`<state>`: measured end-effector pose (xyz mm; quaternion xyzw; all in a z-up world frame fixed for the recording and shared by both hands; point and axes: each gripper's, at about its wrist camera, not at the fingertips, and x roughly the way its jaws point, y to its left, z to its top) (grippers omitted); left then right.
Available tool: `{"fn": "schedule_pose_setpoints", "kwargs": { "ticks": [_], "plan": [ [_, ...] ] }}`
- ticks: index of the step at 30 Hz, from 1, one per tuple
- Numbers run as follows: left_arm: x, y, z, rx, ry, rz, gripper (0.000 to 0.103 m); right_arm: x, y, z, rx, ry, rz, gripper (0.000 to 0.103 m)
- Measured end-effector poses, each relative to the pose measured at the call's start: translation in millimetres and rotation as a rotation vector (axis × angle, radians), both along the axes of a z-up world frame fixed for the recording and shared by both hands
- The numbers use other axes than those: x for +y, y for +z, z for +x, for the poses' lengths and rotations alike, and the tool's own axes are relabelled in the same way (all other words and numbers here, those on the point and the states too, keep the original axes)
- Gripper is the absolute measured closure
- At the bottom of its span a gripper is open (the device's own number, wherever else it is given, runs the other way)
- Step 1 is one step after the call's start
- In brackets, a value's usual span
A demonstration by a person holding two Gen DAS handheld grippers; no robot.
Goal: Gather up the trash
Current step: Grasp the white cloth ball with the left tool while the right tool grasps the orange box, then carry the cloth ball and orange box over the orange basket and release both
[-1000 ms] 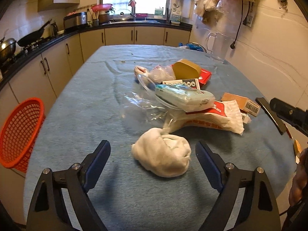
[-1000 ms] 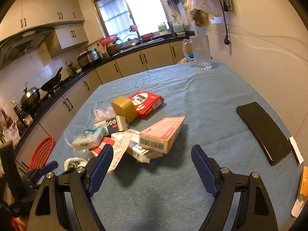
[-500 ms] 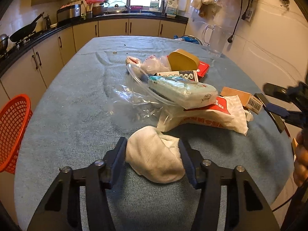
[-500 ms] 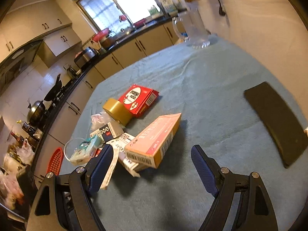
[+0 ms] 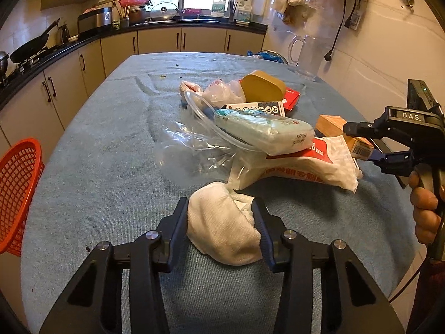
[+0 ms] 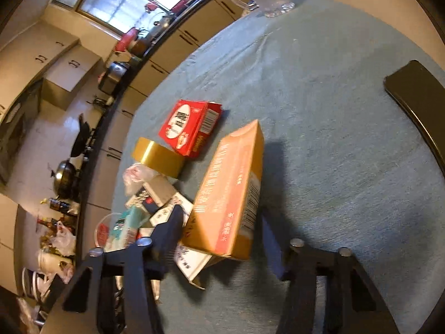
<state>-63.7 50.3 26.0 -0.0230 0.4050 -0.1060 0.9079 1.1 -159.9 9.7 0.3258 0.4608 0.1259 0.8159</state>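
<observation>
Plainly the collecting has barely begun: the table, covered in blue cloth, carries nearly all its litter, and the red basket hanging off its edge at nine o'clock in the left wrist view shows no trash inside, as far as its visible part tells. The heap sits at the table's centre, running toward two o'clock: a white printed bag lies lowest, a pale tissue pack rests on top of it inside clear plastic film, and beyond those lie a brown tape roll and a red carton. Nearest, at six o'clock, the crumpled white wad sits between the fingers of the left gripper, whose jaws are closing; both pads press into its sides, so I judge it gripped though not yet lifted off the cloth. The right gripper, seen at three o'clock from the left wrist with a hand on its handle, has its jaws closing around the orange box; its left finger lies against the box's face, but the right pad looks just clear of the barcode side, so that grasp seems unfinished. Still to do, by my reckoning: lift both pieces, carry them to the basket, then return for everything else in the heap.
</observation>
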Motion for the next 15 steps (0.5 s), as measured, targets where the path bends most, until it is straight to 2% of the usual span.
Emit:
{"fn": "schedule_pose_setpoints", "kwargs": {
  "ticks": [1,2,4,8,15],
  "plan": [
    [-0.6,0.1,-0.4,-0.001,-0.003,0.0,0.062,-0.6,1.7,-2.5,-0.01,-0.006,0.001,0.049],
    [-1.5,0.8,-0.9,-0.005,-0.006,-0.002,0.065,-0.1,4.2,-4.7,-0.018,-0.01,0.001,0.06],
    [-0.9,2.6,-2.3,-0.012,-0.008,-0.011,0.068,0.5,10.2,-9.5,-0.044,-0.006,-0.003,0.069],
    [3.4,5.8,-3.8,-0.016,-0.003,-0.028,0.071,5.7,28.5,-20.6,-0.109,-0.006,-0.06,0.075],
    [12.1,17.5,-10.5,-0.048,0.011,-0.046,0.072,14.3,48.3,-38.2,-0.189,0.004,-0.086,0.076]
  ]
}}
